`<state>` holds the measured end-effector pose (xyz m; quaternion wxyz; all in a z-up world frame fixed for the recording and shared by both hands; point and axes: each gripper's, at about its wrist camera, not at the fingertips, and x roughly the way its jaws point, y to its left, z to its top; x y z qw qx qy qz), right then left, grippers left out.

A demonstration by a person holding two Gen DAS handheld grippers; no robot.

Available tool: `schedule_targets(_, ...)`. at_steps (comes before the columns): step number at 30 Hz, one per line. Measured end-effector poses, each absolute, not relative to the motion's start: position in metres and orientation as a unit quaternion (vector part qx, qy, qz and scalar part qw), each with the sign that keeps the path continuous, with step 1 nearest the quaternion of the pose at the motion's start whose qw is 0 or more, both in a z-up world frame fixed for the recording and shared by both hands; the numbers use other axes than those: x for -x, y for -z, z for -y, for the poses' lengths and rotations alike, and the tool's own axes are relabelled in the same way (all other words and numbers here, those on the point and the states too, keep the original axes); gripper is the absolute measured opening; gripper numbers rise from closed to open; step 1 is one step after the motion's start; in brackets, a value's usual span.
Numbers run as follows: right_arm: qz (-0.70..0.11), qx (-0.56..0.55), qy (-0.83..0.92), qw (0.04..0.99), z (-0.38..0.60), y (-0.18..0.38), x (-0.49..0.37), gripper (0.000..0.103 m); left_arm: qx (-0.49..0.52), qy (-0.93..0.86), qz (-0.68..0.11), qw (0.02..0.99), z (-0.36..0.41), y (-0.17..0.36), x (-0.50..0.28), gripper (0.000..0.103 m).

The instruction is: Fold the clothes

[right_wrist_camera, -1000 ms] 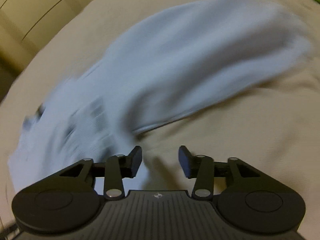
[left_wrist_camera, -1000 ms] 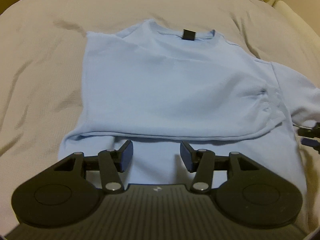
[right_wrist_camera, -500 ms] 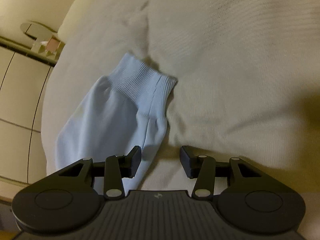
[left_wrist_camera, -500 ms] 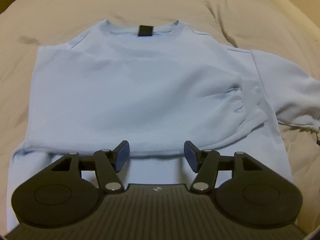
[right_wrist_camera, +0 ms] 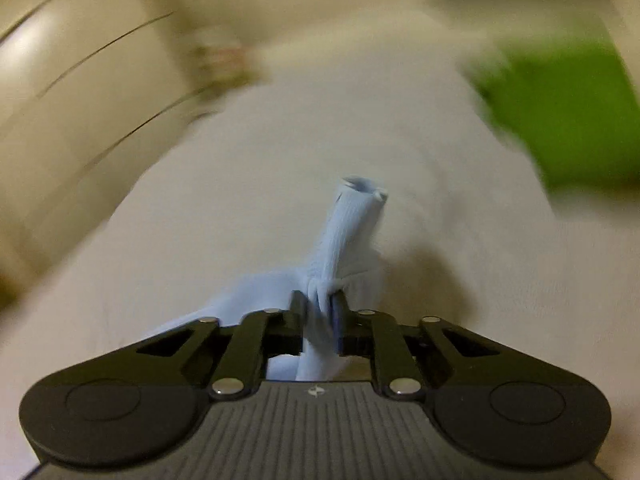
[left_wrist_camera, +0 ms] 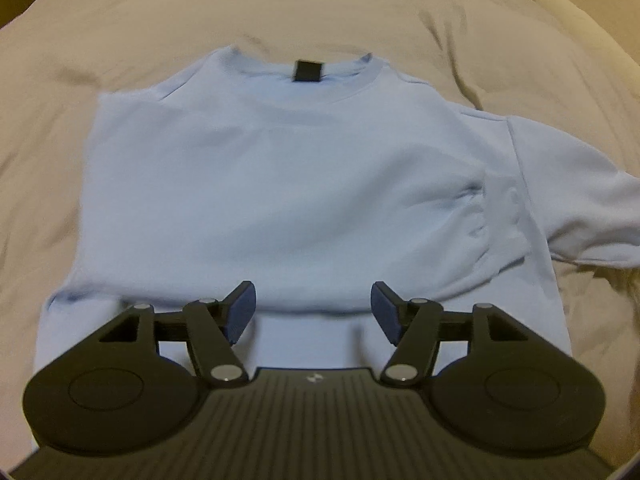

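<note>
On the beige bedcover (left_wrist_camera: 120, 40) I see the sweatshirt (left_wrist_camera: 280, 184); left gripper (left_wrist_camera: 313, 312) spread empty, right gripper (right_wrist_camera: 320, 312) pinching its sleeve (right_wrist_camera: 352, 232), green cloth (right_wrist_camera: 560, 120) at two o'clock.

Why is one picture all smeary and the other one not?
In the right wrist view the room and the green thing are streaked with motion blur, while the right gripper and the sleeve cuff it pinches stay fairly sharp. In the left wrist view the sweatshirt is only slightly soft, with fisheye bending at the edges.
</note>
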<state>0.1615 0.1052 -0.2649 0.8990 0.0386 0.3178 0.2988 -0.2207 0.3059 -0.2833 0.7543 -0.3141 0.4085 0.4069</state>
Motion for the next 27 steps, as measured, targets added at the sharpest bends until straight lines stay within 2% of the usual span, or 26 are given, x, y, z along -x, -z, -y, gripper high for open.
schedule_targets(3,-0.274,0.039,-0.417,0.866,-0.168,0.245,-0.098,0.004,0.338,-0.416,-0.403,0.741,-0.301,0.283,0.247,0.059)
schedule_targets(6,-0.278,0.072,-0.550,0.784,-0.221,0.248,-0.022,0.004,0.362,-0.428,-0.395,0.728,-0.298,0.284,0.273,0.059)
schedule_targets(7,-0.287,0.086,-0.587,0.752,-0.234,0.252,-0.001,0.000,0.368,-0.431,-0.392,0.724,-0.297,0.283,0.281,0.059)
schedule_targets(10,-0.314,0.159,-0.618,0.703,-0.257,0.269,0.049,0.000,0.376,-0.440,-0.385,0.719,-0.296,0.279,0.300,0.059)
schedule_targets(11,-0.323,0.181,-0.606,0.704,-0.258,0.276,0.058,0.007,0.378,-0.442,-0.384,0.718,-0.296,0.278,0.305,0.059)
schedule_targets(13,-0.342,0.206,-0.558,0.727,-0.248,0.290,0.058,0.045,0.380,-0.442,-0.382,0.717,-0.295,0.278,0.312,0.059)
schedule_targets(14,-0.352,0.213,-0.515,0.752,-0.236,0.299,0.039,0.050,0.381,-0.442,-0.382,0.716,-0.295,0.278,0.314,0.059)
schedule_targets(18,-0.355,0.258,-0.324,0.838,-0.191,0.320,-0.040,0.052,0.386,-0.437,-0.383,0.716,-0.294,0.282,0.311,0.059)
schedule_targets(21,-0.349,0.259,-0.266,0.860,-0.161,0.329,-0.081,0.052,0.384,-0.425,-0.382,0.726,-0.294,0.286,0.289,0.059)
schedule_targets(24,-0.333,0.242,-0.258,0.874,-0.141,0.330,-0.097,0.053,0.372,-0.413,-0.381,0.739,-0.296,0.286,0.263,0.059)
schedule_targets(27,-0.306,0.238,-0.273,0.880,-0.148,0.322,-0.108,0.060,0.363,-0.406,-0.384,0.746,-0.296,0.285,0.242,0.059)
